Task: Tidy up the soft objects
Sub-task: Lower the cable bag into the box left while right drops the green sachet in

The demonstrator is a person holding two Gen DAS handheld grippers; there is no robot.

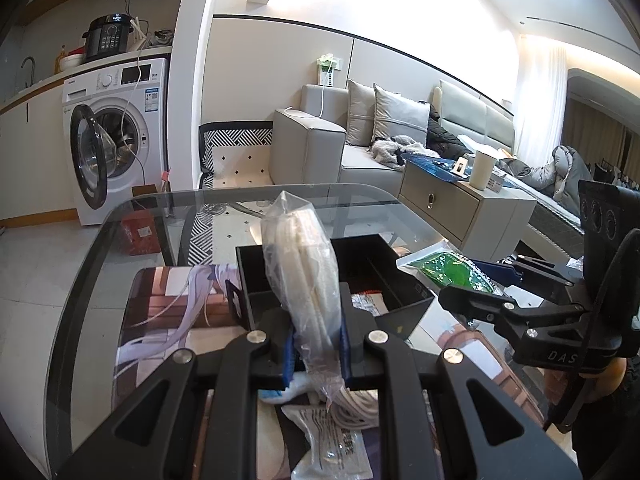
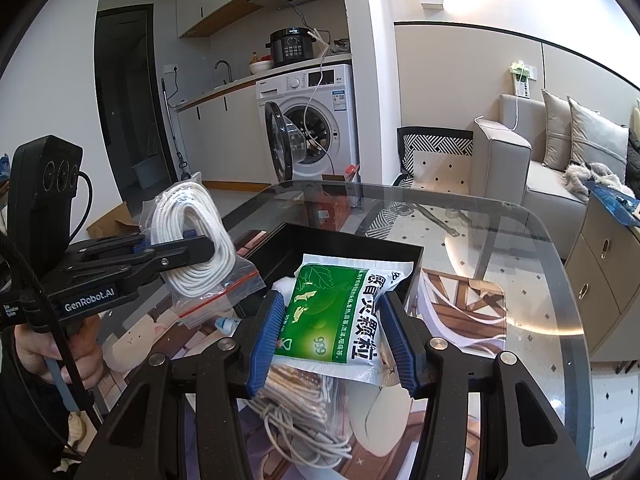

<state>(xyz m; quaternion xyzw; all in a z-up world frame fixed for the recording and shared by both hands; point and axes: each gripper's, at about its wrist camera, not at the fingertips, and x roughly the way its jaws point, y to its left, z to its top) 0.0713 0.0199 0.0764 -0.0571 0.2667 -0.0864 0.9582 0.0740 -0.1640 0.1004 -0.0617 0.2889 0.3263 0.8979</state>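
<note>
Left tongs [image 1: 316, 350]: nearest your left camera; your blue pads are clamped on the bag of white cord [image 1: 306, 268], which stands up between them, above the table.
Bag of white cord: clear soft plastic with a red zip strip, crinkled; inside it a coil of white braided cord in an oval loop. In the right view [image 2: 196, 240] it hangs out to the left, off the table.
Right tongs [image 2: 334, 338]: your ribbed blue pads press both long edges of the green sachet [image 2: 340, 312], lifted in front of the tray.
Green sachet: flat, glossy foil pouch, green with a white band of large dark characters and white sealed edges. The left view [image 1: 448, 268] shows it out at the right.
Black tray [image 2: 352, 240]: rectangular, matte, low walls, sitting on the table beyond both tongs. It holds something white and fluffy in its near corner; the rest of its contents I cannot make out.
Table [image 2: 520, 248]: smoky glass with rounded corners, carrying a printed mat [image 1: 168, 304].
Under your tongs: a clear bag of thin grey-white cable [image 2: 296, 412] lies on the mat, loose loops spilling out; a flat white printed packet [image 1: 332, 440] lies just beside it.
</note>
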